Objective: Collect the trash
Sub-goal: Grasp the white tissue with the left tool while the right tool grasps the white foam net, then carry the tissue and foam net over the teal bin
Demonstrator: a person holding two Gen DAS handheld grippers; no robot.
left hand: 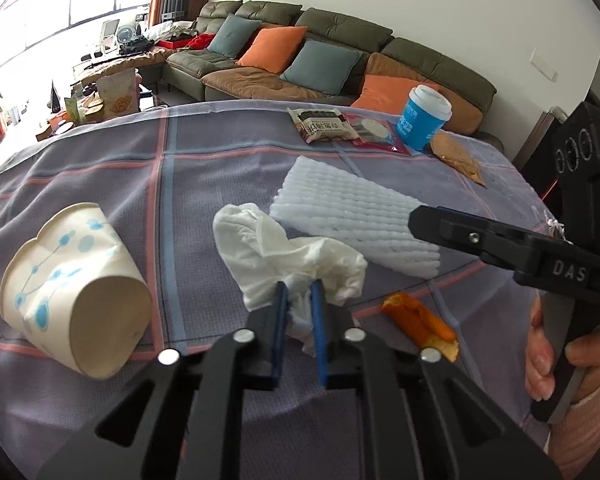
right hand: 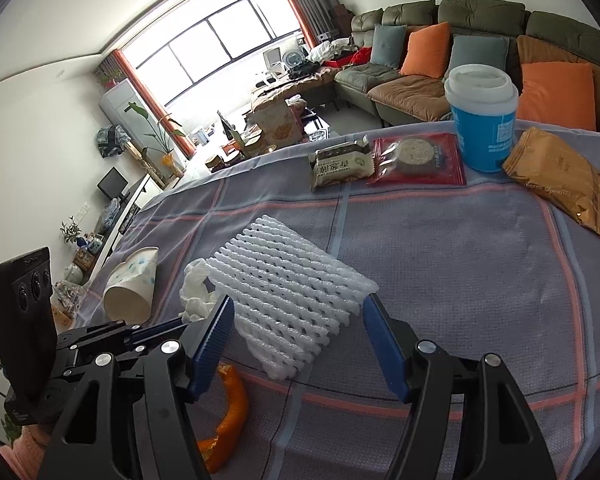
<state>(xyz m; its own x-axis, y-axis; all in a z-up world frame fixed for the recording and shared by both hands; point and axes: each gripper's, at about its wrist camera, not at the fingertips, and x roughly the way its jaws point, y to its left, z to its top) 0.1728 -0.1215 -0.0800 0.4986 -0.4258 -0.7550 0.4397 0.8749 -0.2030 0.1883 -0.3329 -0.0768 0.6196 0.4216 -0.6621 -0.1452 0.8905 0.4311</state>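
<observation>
**Pinching the crumpled tissue at the near edge of the plaid table**

Inspection finds the left gripper (left hand: pixel 300 296) closed on the crumpled white tissue (left hand: pixel 284 252); its blue pads (left hand: pixel 281 312) stand nearly together, with a fold of tissue clamped between them. The tissue lies on the grey plaid tablecloth (left hand: pixel 204 184), just beside the white foam fruit net (left hand: pixel 352 216) and touching its near-left corner.

The right gripper (right hand: pixel 296 320) has its fingers well apart, one on each side of the near end of the foam net (right hand: pixel 288 300). Whether the right-hand pad touches the net's corner cannot be told; the left-hand pad stands clear of it. A hand (left hand: pixel 556 356) holds this gripper's handle at the right edge of the left wrist view.

A curled strip of orange peel (left hand: pixel 420 324) lies on the cloth near the tissue, below the foam net. A paper cup (left hand: pixel 76 296) printed with blue dots lies on its side to the left, its rim dented and its base turned toward the camera.

At the far side of the table stand a blue cup with a white lid (right hand: pixel 482 116), upright, a red snack packet (right hand: pixel 416 158) and a white snack packet (right hand: pixel 342 164) just beside it, and a brown packet (right hand: pixel 560 176) to its right. Beyond the table runs a green sofa (left hand: pixel 340 32) carrying orange and blue cushions.
</observation>
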